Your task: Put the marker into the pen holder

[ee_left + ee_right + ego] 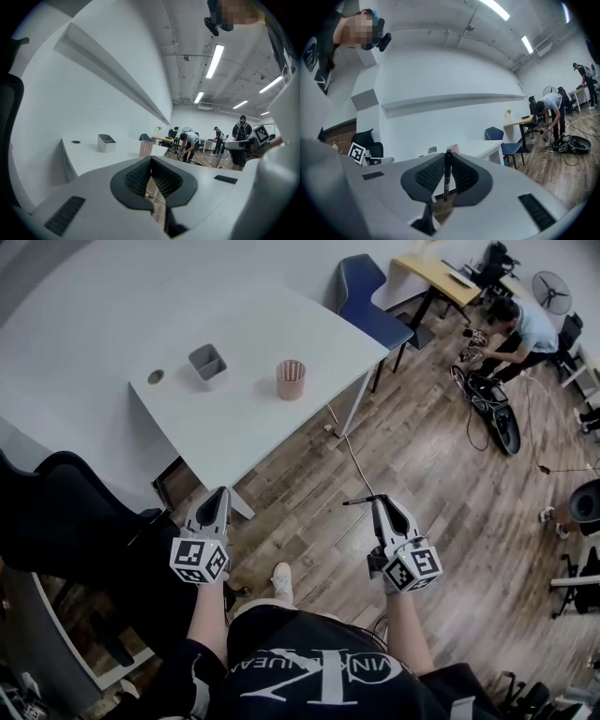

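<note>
A pink mesh pen holder point(291, 379) stands upright on the white table point(244, 427), far ahead of both grippers. My right gripper point(379, 500) is shut on a black marker point(358, 501), which sticks out to the left of the jaws over the wooden floor. In the right gripper view the marker point(447, 174) stands upright between the pads, with the pen holder point(453, 148) small behind it. My left gripper point(221, 493) is held near the table's front corner, its jaws together with nothing between them. The left gripper view shows the pen holder point(146, 148) beyond the jaw tips.
A grey open box point(207, 365) and a dark round hole point(156, 377) are on the table left of the holder. A blue chair point(370, 296) stands behind the table and a black office chair point(66, 512) at my left. A person point(525, 329) crouches far right.
</note>
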Motion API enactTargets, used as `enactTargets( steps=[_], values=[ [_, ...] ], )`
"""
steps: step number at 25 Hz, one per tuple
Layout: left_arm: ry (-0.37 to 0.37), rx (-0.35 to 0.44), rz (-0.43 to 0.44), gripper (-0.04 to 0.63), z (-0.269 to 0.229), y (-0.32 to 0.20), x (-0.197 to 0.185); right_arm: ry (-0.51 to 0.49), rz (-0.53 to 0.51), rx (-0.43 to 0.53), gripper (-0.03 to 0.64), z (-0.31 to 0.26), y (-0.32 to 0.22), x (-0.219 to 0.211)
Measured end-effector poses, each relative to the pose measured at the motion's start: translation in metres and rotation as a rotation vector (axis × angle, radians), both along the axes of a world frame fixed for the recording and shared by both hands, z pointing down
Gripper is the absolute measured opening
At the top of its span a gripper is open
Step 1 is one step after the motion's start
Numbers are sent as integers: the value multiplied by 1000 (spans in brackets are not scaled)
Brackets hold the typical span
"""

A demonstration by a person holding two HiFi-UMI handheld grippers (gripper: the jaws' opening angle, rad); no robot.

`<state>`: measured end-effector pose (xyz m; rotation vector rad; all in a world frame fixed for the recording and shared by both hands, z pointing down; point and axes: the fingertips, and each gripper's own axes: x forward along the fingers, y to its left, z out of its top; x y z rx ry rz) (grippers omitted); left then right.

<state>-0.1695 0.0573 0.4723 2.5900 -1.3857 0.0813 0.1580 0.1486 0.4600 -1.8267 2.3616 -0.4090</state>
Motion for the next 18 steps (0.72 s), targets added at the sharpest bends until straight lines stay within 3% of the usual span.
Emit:
enactTargets(
  steps=[6,11,18],
  values=[
    [0,7,47,16,-2,-47,4,-8,26,0,55,3,-36,-6],
    [10,7,84,16,0,-72,5,-75,68,16,55,3,-56,-13],
    [18,1,97,16,8,-86,8,-52,41,18,55,4,-80,-25]
  ],
)
